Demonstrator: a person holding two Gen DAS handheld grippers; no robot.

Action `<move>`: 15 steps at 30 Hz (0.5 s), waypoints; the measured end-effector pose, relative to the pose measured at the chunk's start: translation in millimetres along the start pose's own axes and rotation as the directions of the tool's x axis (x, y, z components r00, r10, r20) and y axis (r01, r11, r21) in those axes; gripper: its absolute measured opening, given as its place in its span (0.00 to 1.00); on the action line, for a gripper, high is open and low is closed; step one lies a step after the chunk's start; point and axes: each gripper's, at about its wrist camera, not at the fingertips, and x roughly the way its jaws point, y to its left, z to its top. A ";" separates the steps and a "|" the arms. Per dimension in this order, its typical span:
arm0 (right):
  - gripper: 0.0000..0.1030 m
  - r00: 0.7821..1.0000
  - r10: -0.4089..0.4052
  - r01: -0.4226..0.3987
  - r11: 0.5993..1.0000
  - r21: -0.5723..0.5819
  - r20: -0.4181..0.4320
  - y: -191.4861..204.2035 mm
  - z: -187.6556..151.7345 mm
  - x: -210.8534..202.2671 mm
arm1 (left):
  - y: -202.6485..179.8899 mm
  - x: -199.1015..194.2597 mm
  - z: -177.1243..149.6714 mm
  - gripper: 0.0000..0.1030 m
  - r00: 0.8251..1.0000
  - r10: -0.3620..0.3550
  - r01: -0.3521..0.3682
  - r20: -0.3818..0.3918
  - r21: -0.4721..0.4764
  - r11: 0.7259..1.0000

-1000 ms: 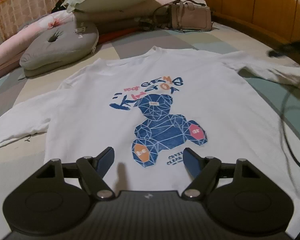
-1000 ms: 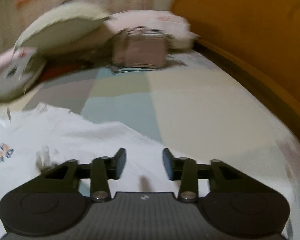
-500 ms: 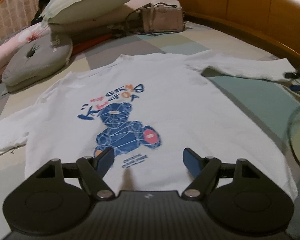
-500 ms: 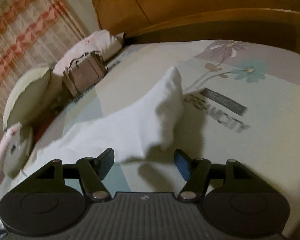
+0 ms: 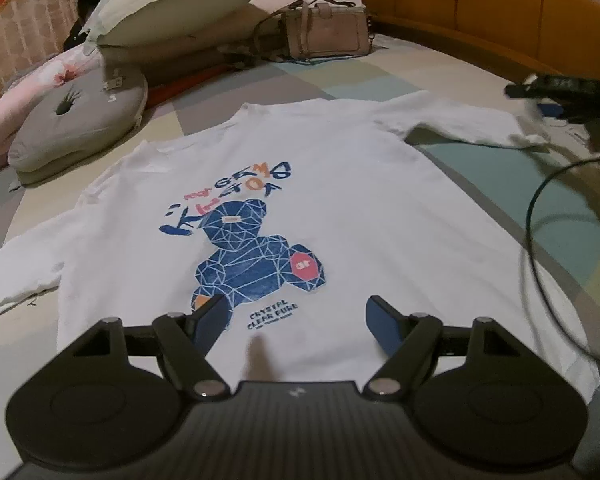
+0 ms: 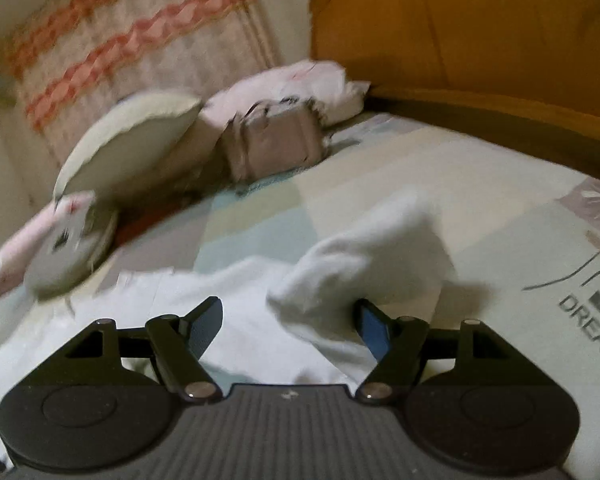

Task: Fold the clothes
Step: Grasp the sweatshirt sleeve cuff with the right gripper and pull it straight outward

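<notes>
White shirt [image 5: 340, 200] spread flat on bed [image 5: 480, 184], print up.
Left tool [image 5: 296, 320] released, fingers spread above near hem. Right tool [image 6: 290, 324] released over bunched right sleeve [image 6: 356, 264], nothing gripped. Handbag [image 5: 324, 34] and pillow [image 5: 172, 4] at far end.
</notes>
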 end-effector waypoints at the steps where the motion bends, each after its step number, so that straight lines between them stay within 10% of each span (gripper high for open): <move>1: 0.75 1.000 -0.008 0.008 1.000 0.005 -0.013 -1.5 -3.0 0.4 | 0.4 0.9 -0.3 0.74 1.000 -0.001 0.001 0.000 0.000 1.000; 15: 0.75 1.000 0.014 -0.011 0.946 0.325 -0.006 -42.0 -15.5 7.7 | 6.8 7.5 -5.8 0.74 1.000 -0.004 0.004 -0.013 -0.024 1.000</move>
